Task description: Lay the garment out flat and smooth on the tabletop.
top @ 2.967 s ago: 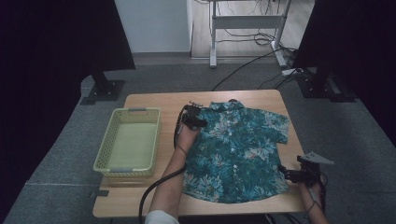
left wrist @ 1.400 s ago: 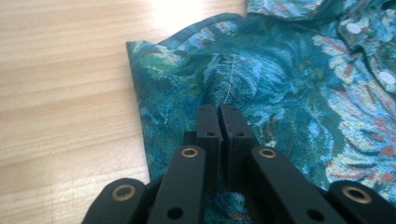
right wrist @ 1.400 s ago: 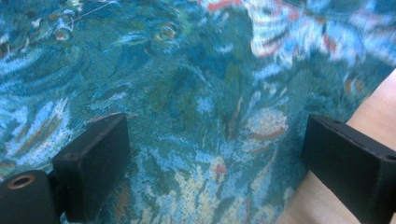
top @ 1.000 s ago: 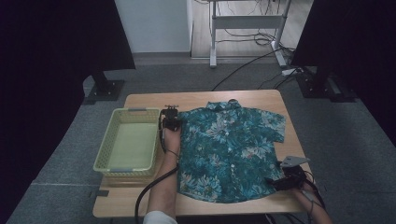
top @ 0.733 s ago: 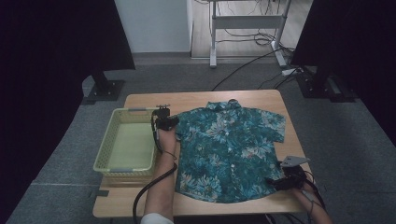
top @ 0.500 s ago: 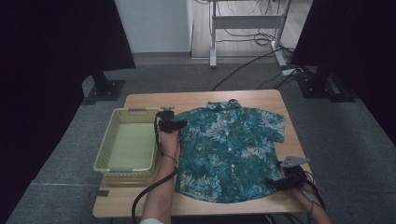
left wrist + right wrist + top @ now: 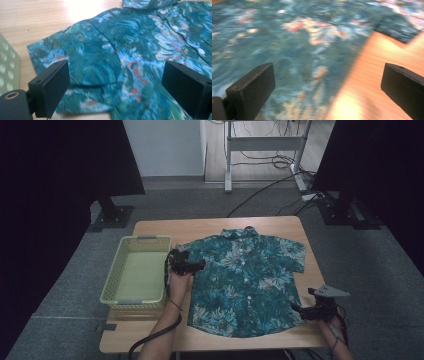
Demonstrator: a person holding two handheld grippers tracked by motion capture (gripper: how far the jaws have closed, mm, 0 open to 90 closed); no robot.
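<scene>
A teal floral short-sleeved shirt (image 7: 245, 275) lies spread flat on the wooden table (image 7: 165, 227), collar at the far side. My left gripper (image 7: 192, 266) stands open just over the shirt's left sleeve (image 7: 82, 62), jaws wide apart with nothing between them. My right gripper (image 7: 302, 312) is open at the shirt's near right hem (image 7: 317, 75), close to the table's front right corner, with bare wood on its right side.
A yellow-green plastic basket (image 7: 137, 272) stands on the table's left part, right beside my left gripper; its wall (image 7: 7, 67) is at the left edge of the left gripper view. Dark stands and cables lie on the floor beyond the table.
My left gripper moved left from the shirt's middle to the left sleeve by the basket, then slightly back right. The right gripper drew in toward the hem and has held still since.
</scene>
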